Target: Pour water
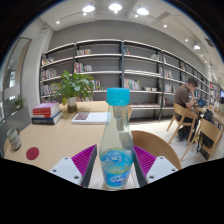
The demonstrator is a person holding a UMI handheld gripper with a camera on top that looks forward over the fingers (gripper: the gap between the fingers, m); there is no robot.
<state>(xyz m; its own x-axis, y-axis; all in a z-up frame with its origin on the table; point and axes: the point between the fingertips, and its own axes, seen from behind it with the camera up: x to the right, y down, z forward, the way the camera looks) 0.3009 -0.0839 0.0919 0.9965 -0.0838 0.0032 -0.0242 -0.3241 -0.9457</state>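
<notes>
A clear plastic water bottle (117, 140) with a blue cap and a blue label stands upright between my fingers. My gripper (117, 166) is shut on it: the magenta pads (84, 160) press on the label from both sides. The bottle is held above a light wooden table (60, 135). A clear glass (13, 139) stands on the table well off to the left. A small dark red round thing (32, 153) lies on the table near it.
A stack of books (46, 113) and a potted plant (74, 87) stand at the table's far side, with an open book (91, 117) beside them. A wooden chair back (160, 148) is just right of the bottle. A person (184, 98) sits at another table to the right. Bookshelves (120, 70) line the back wall.
</notes>
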